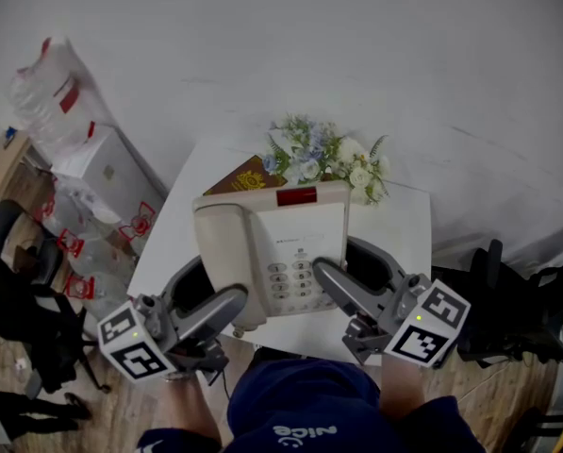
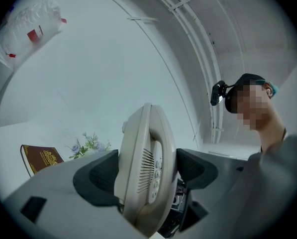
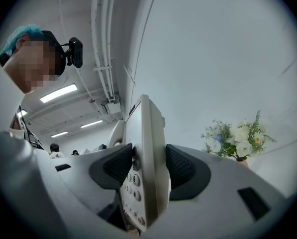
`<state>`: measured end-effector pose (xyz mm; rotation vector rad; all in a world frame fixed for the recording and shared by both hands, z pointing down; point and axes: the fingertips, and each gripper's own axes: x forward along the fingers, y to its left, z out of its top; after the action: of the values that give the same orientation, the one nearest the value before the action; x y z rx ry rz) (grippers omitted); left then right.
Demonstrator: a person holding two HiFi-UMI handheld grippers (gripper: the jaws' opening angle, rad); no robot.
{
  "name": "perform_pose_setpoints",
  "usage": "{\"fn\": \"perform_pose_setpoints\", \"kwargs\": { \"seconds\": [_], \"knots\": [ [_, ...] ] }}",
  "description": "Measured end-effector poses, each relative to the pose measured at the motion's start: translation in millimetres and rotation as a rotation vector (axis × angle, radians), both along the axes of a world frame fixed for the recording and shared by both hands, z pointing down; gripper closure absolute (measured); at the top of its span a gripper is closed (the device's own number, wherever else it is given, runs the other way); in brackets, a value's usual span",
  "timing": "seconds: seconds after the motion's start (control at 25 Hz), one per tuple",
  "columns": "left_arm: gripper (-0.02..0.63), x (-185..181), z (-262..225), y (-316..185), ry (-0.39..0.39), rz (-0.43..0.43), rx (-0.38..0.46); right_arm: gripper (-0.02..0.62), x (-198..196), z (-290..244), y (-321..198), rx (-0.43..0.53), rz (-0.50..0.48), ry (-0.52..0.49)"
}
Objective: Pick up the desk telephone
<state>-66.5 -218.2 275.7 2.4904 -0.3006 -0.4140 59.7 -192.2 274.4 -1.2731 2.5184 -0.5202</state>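
As the left hand-held gripper [image 2: 147, 171] and right hand-held gripper [image 3: 149, 166] each clamped the phone's [image 1: 290, 239] near edge above the table [image 1: 399, 225], an even, level raise was advised; its far edge possibly rested there.

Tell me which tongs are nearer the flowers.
Right. The right tongs grip the phone at its keypad edge, toward the flowers; left tongs grip its handset edge, farther off.
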Motion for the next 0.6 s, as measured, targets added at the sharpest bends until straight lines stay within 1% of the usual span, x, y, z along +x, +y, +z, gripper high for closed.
{"fn": "perform_pose_setpoints", "kwargs": {
  "seconds": [0.24, 0.6],
  "knots": [
    [0.232, -2.7, -2.4, 1.0, 0.001, 0.000, 0.025, 0.367, -2.4, 2.3, 2.9, 0.007, 0.004, -0.012],
    [0.232, 3.5, 2.4, 2.3, -0.001, 0.012, 0.009, 0.367, 3.3, 5.7, 5.7, 0.004, 0.023, -0.014]
  ]
}}
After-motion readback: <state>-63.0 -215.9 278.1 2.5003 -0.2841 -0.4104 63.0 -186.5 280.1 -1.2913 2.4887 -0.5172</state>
